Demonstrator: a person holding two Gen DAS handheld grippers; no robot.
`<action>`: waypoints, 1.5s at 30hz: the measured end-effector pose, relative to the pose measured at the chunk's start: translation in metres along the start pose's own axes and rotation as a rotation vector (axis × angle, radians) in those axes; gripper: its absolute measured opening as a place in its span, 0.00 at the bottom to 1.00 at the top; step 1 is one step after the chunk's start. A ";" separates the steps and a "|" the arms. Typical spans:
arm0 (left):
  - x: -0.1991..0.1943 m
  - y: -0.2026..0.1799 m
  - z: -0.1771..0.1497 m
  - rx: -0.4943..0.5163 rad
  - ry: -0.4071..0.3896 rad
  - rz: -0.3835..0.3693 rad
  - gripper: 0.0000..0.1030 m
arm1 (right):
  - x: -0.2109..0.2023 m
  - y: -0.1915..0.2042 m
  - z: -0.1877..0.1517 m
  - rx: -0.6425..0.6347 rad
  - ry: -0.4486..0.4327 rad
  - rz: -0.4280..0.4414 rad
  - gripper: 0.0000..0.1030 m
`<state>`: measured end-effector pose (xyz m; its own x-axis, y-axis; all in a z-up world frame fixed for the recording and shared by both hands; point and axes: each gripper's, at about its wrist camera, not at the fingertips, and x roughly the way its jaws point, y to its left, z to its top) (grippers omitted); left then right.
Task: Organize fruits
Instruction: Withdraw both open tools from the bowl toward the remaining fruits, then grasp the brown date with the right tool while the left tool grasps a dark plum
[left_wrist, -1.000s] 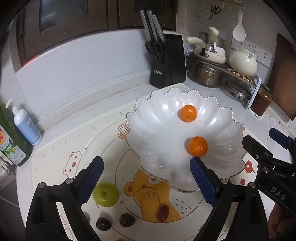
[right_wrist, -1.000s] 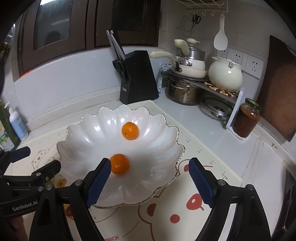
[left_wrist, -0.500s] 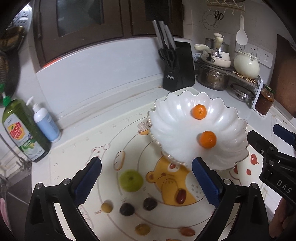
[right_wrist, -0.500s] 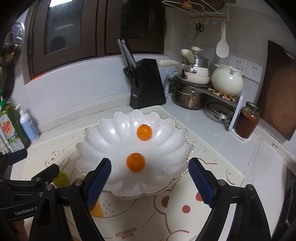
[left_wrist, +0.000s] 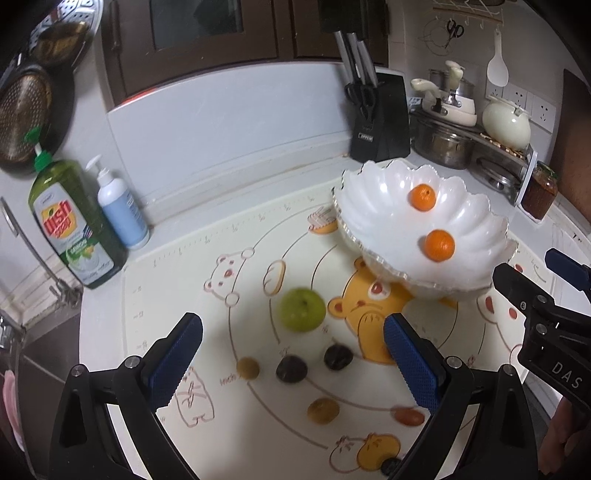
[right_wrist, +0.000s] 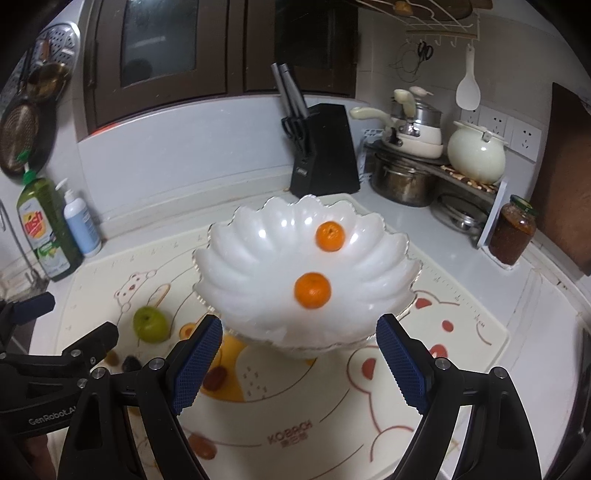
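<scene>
Nearest the viewer, the left gripper (left_wrist: 291, 354) hangs over a cream play-mat printed with cartoon bears, its two blue-padded jaws spread wide with nothing between them. The right gripper (right_wrist: 299, 363) is beside it, jaws equally wide apart and also empty; it aims at the near rim of the bowl. On the mat (left_wrist: 177, 266) just ahead of the left gripper lie several loose small fruits: a yellowish one (left_wrist: 248, 367), two dark ones (left_wrist: 291, 368) (left_wrist: 338, 356), an olive-brown one (left_wrist: 323, 410) and a reddish one (left_wrist: 407, 415), slightly blurred. A little farther on sits a green apple (left_wrist: 301, 309), apart from the others. Beyond and to the right stands a white scalloped bowl (left_wrist: 373, 206) holding two small oranges (left_wrist: 439, 245) (left_wrist: 423, 197), well apart from each other. At the back, against the wall, are a green dish-soap bottle (left_wrist: 70, 225), a pump bottle (left_wrist: 120, 212), a black knife block (left_wrist: 380, 122) and a rack of pots. Judging by this, the task is partly done: two oranges are in the bowl, while the apple and the small fruits are left on the mat to be gathered. Compared with a second earlier, both cameras have drawn back from the bowl: it looks smaller and farther off, the left view has swung leftwards so the apple sits near its middle and more of the small fruits show, and both pairs of jaws are as wide as they were.
</scene>
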<state>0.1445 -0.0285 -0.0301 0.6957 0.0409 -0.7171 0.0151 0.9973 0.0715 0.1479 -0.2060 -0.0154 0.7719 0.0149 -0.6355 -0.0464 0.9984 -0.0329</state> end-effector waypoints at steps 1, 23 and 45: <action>-0.001 0.001 -0.003 -0.001 0.002 0.003 0.97 | -0.001 0.002 -0.003 -0.005 0.002 0.004 0.84; -0.009 0.013 -0.082 0.005 0.051 0.015 0.97 | -0.009 0.032 -0.073 -0.086 0.101 0.092 0.84; 0.008 0.028 -0.124 -0.074 0.115 0.045 0.97 | 0.022 0.060 -0.109 -0.150 0.174 0.181 0.52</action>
<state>0.0610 0.0068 -0.1197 0.6073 0.0877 -0.7896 -0.0703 0.9959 0.0565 0.0932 -0.1513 -0.1155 0.6225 0.1698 -0.7640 -0.2773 0.9607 -0.0124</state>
